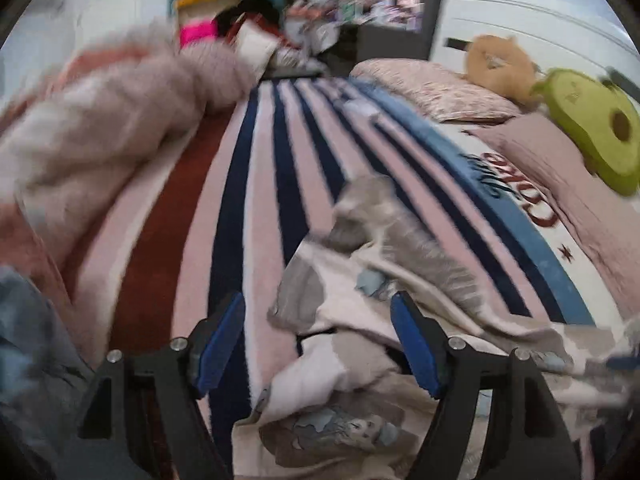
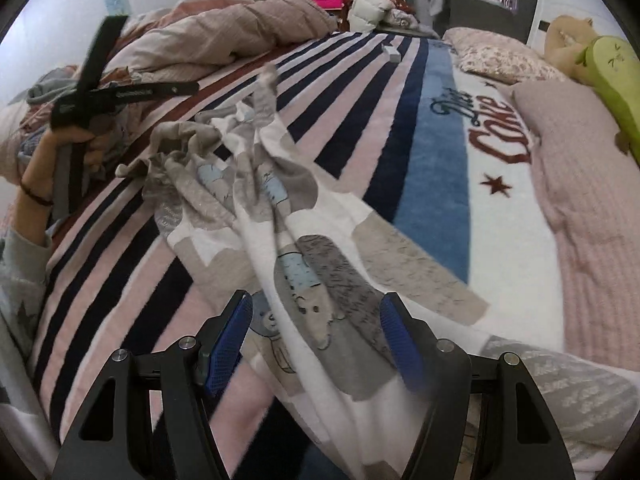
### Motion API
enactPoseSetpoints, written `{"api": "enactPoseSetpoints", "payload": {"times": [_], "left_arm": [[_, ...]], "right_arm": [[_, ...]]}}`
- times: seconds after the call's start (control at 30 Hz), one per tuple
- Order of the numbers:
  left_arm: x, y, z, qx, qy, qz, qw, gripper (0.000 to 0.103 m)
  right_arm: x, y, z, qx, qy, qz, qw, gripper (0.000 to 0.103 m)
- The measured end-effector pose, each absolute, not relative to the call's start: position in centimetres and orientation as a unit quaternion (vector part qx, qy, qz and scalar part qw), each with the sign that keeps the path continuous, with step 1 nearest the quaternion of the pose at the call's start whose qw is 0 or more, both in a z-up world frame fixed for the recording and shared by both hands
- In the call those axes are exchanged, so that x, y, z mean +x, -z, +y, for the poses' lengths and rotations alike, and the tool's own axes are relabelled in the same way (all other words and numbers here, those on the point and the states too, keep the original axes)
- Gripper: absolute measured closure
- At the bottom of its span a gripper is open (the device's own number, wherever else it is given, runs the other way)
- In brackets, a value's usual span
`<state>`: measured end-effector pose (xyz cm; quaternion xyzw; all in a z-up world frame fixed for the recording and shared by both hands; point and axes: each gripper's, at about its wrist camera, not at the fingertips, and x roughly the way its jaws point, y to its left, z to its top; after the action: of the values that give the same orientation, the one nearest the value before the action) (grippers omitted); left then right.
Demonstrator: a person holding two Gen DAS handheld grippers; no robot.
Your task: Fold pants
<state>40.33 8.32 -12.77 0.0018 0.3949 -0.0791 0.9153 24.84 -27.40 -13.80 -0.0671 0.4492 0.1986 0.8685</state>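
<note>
The pants (image 2: 304, 248) are white and grey with bear prints. They lie crumpled on the striped blanket (image 2: 360, 92), their waistband bunched at the far left end. My right gripper (image 2: 316, 340) is open, its blue pads on either side of a raised fold of the fabric near the front. In the left wrist view the pants (image 1: 360, 320) lie in a heap. My left gripper (image 1: 320, 340) is open, low over the heap's near edge. The left tool (image 2: 100, 92) also shows in the right wrist view, held in a hand at the far left, apart from the pants.
A bunched pink duvet (image 2: 240, 28) lies at the back left of the bed. Pillows (image 2: 496, 56) and an avocado plush (image 2: 616, 80) sit at the right. A small white box (image 2: 392, 54) rests on the far blanket. Cluttered shelves stand beyond the bed.
</note>
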Motion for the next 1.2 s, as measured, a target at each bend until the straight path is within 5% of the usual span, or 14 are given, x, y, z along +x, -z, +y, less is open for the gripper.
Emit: {"api": "enactPoseSetpoints", "payload": {"times": [0.3,0.53,0.87,1.2], "left_arm": [[43.3,16.3,10.1,-0.044,0.072,0.419,0.904,0.032],[43.8,17.6,9.0,-0.036,0.102,0.417,0.903,0.099],[37.9,8.3,7.7,-0.017,0.126,0.256,0.958,0.101],[31.6,4.3,11.8,-0.027,0.042,0.255,0.966,0.101]], "right_arm": [[25.3,14.7,-28.0,-0.064,-0.200,0.460,0.863,0.041],[26.3,14.9,-28.3,-0.049,-0.212,0.457,0.863,0.041],[25.4,14.0,-28.6,-0.054,-0.201,0.454,0.866,0.042],[22.5,11.7,-29.3,-0.064,-0.200,0.443,0.872,0.042]]}}
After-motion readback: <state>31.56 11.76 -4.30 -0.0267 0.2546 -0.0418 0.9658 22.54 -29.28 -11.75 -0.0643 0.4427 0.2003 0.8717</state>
